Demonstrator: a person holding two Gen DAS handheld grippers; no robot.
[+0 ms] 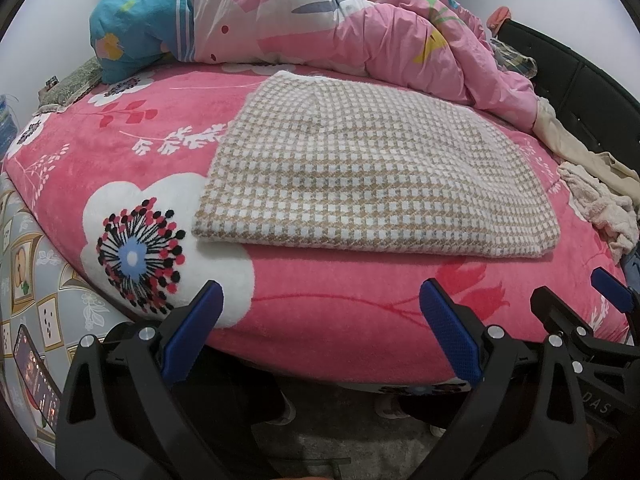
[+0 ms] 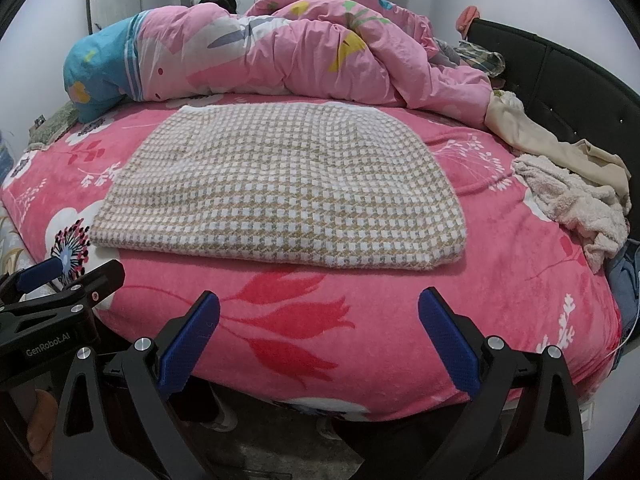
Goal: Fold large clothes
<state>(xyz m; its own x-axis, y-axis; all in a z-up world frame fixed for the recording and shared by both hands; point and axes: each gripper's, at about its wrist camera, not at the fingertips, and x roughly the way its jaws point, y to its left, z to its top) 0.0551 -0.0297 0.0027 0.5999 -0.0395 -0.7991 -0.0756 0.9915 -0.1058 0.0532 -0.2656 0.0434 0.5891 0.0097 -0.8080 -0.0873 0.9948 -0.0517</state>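
Note:
A beige and white checked garment (image 1: 360, 172) lies folded flat in a rectangle on the pink floral bed (image 1: 132, 148); it also shows in the right wrist view (image 2: 280, 192). My left gripper (image 1: 320, 300) is open and empty, held off the bed's near edge, short of the garment's front fold. My right gripper (image 2: 320, 308) is open and empty, also at the near edge, just right of the left one. Each gripper shows at the side of the other's view: the right gripper (image 1: 576, 300) and the left gripper (image 2: 76, 272).
A bunched pink and blue duvet (image 2: 280, 52) lies along the far side of the bed. A pile of cream and beige clothes (image 2: 572, 196) sits at the right by the black headboard (image 2: 560, 76). A phone (image 1: 36, 376) lies at the lower left. Grey floor is below.

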